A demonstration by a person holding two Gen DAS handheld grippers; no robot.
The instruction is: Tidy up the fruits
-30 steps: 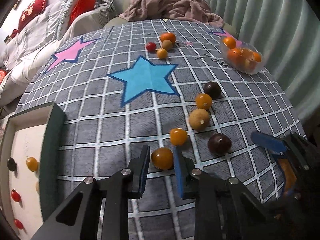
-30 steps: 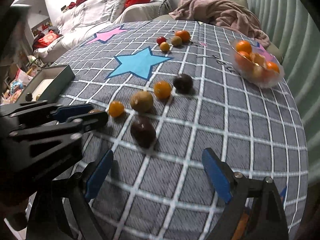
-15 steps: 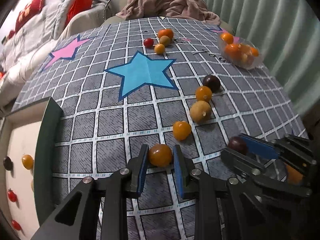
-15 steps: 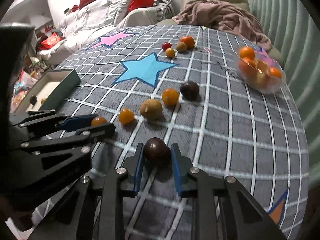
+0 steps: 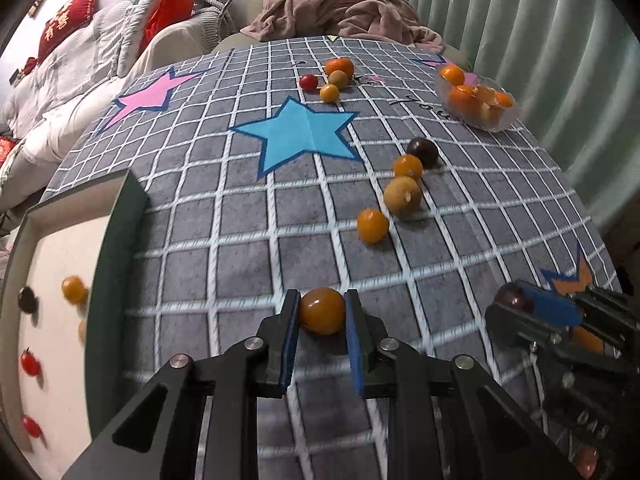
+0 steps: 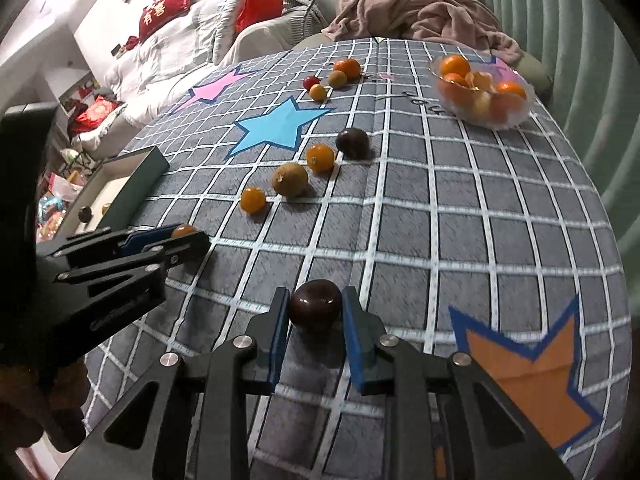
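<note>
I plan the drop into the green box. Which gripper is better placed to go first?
Probably the left gripper: shut on the orange fruit, beside the green box. The right gripper, holding the dark fruit, is farther away.

Right hand-held gripper (image 6: 314,312): jaws just closed from wide open onto dark plum (image 6: 315,307), now clamped. Left hand-held gripper (image 5: 322,314), with orange tomato (image 5: 322,310), shifted toward the counter's (image 5: 248,208) tray-side edge.

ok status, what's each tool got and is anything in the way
Left tool shut on orange fruit. Right tool shut on dark plum. Green box near left, path looks clear.
</note>
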